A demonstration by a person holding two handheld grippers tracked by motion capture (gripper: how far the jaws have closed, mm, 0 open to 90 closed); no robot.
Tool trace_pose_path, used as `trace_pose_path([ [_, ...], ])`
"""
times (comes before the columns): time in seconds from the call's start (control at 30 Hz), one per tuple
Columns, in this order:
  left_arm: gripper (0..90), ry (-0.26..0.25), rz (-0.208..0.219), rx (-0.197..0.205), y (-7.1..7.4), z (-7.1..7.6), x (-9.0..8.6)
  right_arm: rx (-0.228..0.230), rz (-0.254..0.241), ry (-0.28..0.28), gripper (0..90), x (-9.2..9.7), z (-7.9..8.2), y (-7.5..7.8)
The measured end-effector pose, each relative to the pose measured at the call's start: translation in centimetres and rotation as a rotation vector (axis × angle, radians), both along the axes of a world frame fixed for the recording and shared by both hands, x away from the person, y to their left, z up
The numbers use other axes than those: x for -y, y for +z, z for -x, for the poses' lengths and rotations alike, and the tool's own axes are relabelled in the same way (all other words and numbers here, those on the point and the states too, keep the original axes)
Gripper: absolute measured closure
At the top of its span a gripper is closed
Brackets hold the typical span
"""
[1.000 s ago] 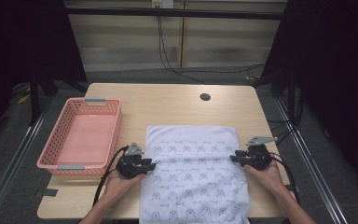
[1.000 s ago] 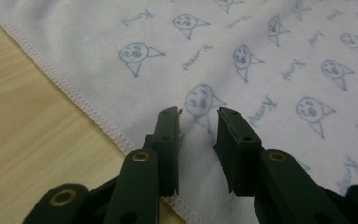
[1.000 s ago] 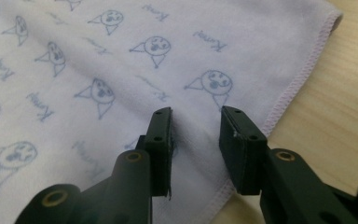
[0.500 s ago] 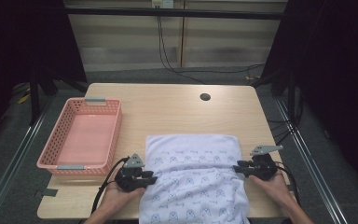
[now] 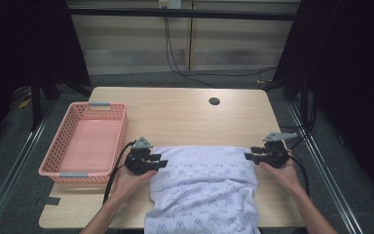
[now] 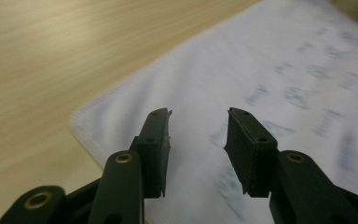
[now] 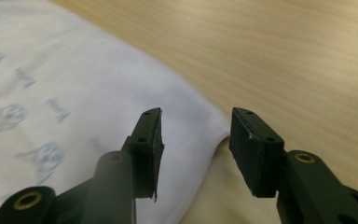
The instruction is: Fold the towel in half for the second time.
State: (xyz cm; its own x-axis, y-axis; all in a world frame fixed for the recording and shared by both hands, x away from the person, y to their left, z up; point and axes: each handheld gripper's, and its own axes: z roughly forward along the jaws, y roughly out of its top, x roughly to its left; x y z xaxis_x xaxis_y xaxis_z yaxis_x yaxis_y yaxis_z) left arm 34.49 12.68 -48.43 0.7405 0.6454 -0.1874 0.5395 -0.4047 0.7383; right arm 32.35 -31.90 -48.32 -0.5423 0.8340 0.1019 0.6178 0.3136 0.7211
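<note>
A white towel (image 5: 204, 190) with a pale blue print lies folded on the near part of the wooden table (image 5: 185, 117) and hangs over the front edge. My left gripper (image 5: 161, 163) hovers at the towel's far left corner. Its jaws have just been opening and stand open over the towel (image 6: 284, 70) with nothing pinched between them (image 6: 198, 114). My right gripper (image 5: 249, 157) is at the far right corner. Its jaws have also just been opening and stand open (image 7: 196, 112), above the towel's rounded fold (image 7: 74, 84), with no cloth between the pads.
A pink plastic basket (image 5: 121, 131) stands on the table's left side, close to my left gripper. A round cable hole (image 5: 214, 101) sits in the far middle of the tabletop. Bare wood stretches beyond the towel.
The towel's far edge now lies nearer the person, leaving a rounded fold. Both grippers have let go of the cloth, opened, and shifted slightly away from the person.
</note>
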Motion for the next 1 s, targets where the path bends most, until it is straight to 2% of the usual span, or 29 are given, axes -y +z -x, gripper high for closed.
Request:
trace_pose_path([
  [0.07,56.2,0.003,-0.035,-0.011,-0.6,-1.3,0.4,0.005,0.005,-0.016,53.0,0.1,-1.6,-0.3],
  [0.13,53.6,0.048,0.000,-0.023,-1.0,-2.2,0.3,0.005,0.001,-0.015,51.9,0.0,-2.9,-0.6],
  [0.2,51.3,0.086,-0.001,-0.035,-1.4,-2.7,0.0,-0.007,0.005,-0.004,52.0,-0.3,-3.7,-0.9],
  [0.23,51.1,0.094,-0.028,-0.036,-1.6,-2.9,-0.1,-0.007,0.016,-0.013,52.3,-0.5,-3.9,-1.1],
  [0.27,50.9,0.106,-0.028,-0.036,-1.8,-3.0,-0.2,-0.011,0.017,-0.011,52.5,-0.6,-4.1,-1.3],
  [0.3,51.6,0.110,-0.005,-0.042,-1.9,-3.1,-0.5,-0.023,0.013,-0.011,53.0,-0.6,-4.1,-1.5],
  [0.4,49.3,0.119,-0.021,-0.040,-1.7,-3.1,-0.6,-0.025,0.042,0.003,54.6,-0.9,-4.0,-2.0],
  [0.47,47.2,0.137,-0.032,-0.034,-1.6,-2.9,-0.5,-0.031,0.044,-0.003,58.5,-1.1,-3.8,-2.0],
  [0.53,45.8,0.139,-0.040,-0.020,-1.6,-2.7,-0.6,-0.028,0.047,0.021,61.4,-1.2,-3.6,-2.0],
  [0.57,45.4,0.160,-0.053,-0.010,-1.6,-2.6,-0.6,-0.023,0.045,0.023,63.9,-1.3,-3.4,-2.0],
  [0.6,46.0,0.190,-0.047,0.018,-1.4,-2.3,-0.7,-0.027,0.049,0.027,65.2,-1.2,-3.3,-1.9],
  [0.63,45.7,0.197,0.001,0.041,-1.0,-2.0,-1.0,-0.031,0.045,0.024,65.7,-1.1,-3.3,-1.9],
  [0.67,46.5,0.184,0.012,0.041,-0.6,-1.9,-1.2,-0.028,0.044,0.029,67.1,-1.0,-3.2,-1.9],
  [0.73,45.2,0.170,-0.041,0.020,-0.5,-2.0,-0.9,-0.033,0.035,0.029,69.2,-0.9,-3.1,-1.9],
  [0.8,45.7,0.171,-0.050,-0.001,-1.1,-2.3,-0.9,-0.035,0.030,0.040,72.4,-0.7,-3.1,-1.9],
  [0.83,45.5,0.172,-0.067,-0.009,-1.5,-2.5,-0.8,-0.052,0.029,0.029,74.1,-0.7,-2.9,-1.9],
  [0.9,46.7,0.180,-0.092,0.017,-1.9,-2.7,-0.8,-0.050,0.017,0.039,76.4,-0.6,-2.9,-1.9],
  [0.97,47.5,0.157,-0.069,-0.006,-1.8,-3.0,-1.0,-0.062,0.008,0.047,79.0,-0.6,-2.8,-1.9],
  [1.0,53.7,0.127,-0.071,-0.006,-1.8,-3.0,-1.1,-0.073,-0.001,0.053,81.5,-0.6,-2.7,-1.9],
])
